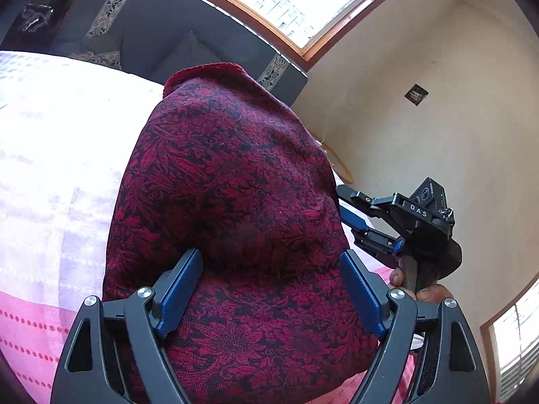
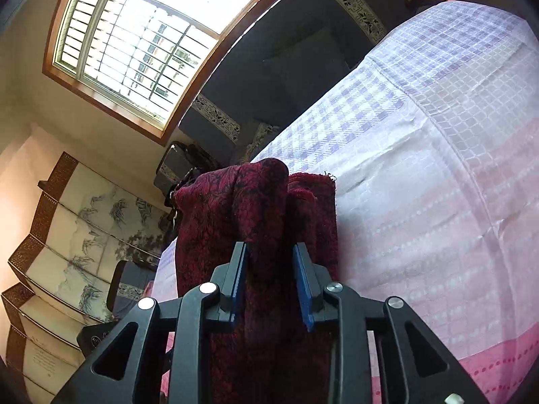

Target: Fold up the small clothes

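Left gripper (image 1: 271, 289) wide, right gripper (image 2: 271, 282) narrower.

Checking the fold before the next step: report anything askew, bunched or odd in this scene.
The dark red patterned garment is not lying flat: it stands bunched in upright folds between the right gripper fingers, with a frayed edge at its top right. In the left wrist view it drapes as a rounded mound over the checked bedspread. Nothing else stands out.

Sunlit barred window (image 2: 134, 43), cream walls (image 1: 421, 134), dark sofa (image 1: 161, 33), perhaps a painted folding screen (image 2: 84, 235).
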A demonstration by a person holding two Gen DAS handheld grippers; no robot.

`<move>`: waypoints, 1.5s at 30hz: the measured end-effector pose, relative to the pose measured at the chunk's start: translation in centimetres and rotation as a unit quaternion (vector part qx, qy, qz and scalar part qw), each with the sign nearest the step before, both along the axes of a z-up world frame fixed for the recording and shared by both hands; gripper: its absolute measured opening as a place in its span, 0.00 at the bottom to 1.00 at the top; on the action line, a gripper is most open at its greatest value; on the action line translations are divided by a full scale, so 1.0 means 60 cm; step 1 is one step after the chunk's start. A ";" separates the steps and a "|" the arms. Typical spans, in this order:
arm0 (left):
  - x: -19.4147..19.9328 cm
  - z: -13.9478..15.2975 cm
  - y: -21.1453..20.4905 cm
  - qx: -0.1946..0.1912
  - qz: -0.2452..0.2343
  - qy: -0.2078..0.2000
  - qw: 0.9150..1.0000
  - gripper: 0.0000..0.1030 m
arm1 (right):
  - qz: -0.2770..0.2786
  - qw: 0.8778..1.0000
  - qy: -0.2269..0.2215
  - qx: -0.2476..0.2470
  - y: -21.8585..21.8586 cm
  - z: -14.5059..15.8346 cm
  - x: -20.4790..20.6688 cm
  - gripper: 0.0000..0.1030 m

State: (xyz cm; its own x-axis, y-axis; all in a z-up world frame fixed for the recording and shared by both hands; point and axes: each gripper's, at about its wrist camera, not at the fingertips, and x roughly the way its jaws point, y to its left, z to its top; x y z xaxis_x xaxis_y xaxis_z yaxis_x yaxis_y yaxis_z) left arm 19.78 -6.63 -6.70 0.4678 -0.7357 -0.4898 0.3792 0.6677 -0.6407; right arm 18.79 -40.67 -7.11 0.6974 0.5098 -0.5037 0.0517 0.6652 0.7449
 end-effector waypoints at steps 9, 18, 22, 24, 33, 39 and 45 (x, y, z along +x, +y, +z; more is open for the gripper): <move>-0.008 0.003 -0.014 0.006 0.007 -0.013 1.000 0.81 | 0.048 0.997 0.017 -0.062 0.057 0.017 0.029 0.48; -0.017 0.010 0.011 -0.027 0.027 -0.006 0.999 0.81 | 0.087 0.994 0.016 -0.056 0.111 0.040 0.091 0.18; -0.006 0.033 0.013 -0.059 0.036 -0.007 0.998 0.81 | 0.088 0.993 -0.079 0.015 0.087 0.087 0.103 0.17; 0.003 0.031 -0.007 -0.034 0.031 -0.004 0.999 0.81 | 0.075 0.992 -0.086 0.046 0.065 0.058 0.111 0.17; -0.005 0.000 -0.033 0.020 0.005 -0.017 1.000 0.81 | 0.031 0.990 -0.032 0.136 -0.007 -0.059 0.050 0.36; 0.005 -0.003 -0.026 0.000 0.010 0.001 1.000 0.81 | 0.056 0.997 -0.038 0.020 0.018 -0.003 -0.051 0.44; -0.006 0.002 -0.035 0.023 0.010 -0.015 1.000 0.81 | 0.095 0.994 -0.003 -0.045 0.079 -0.015 -0.067 0.17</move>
State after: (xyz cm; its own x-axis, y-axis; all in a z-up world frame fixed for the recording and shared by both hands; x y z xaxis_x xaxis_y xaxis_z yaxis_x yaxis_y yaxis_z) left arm 19.44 -8.75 -6.58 0.4974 -0.7023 -0.5092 0.3835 0.7045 -0.5972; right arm 14.76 -35.92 -8.03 0.5955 0.5862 -0.5493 -0.0855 0.7261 0.6822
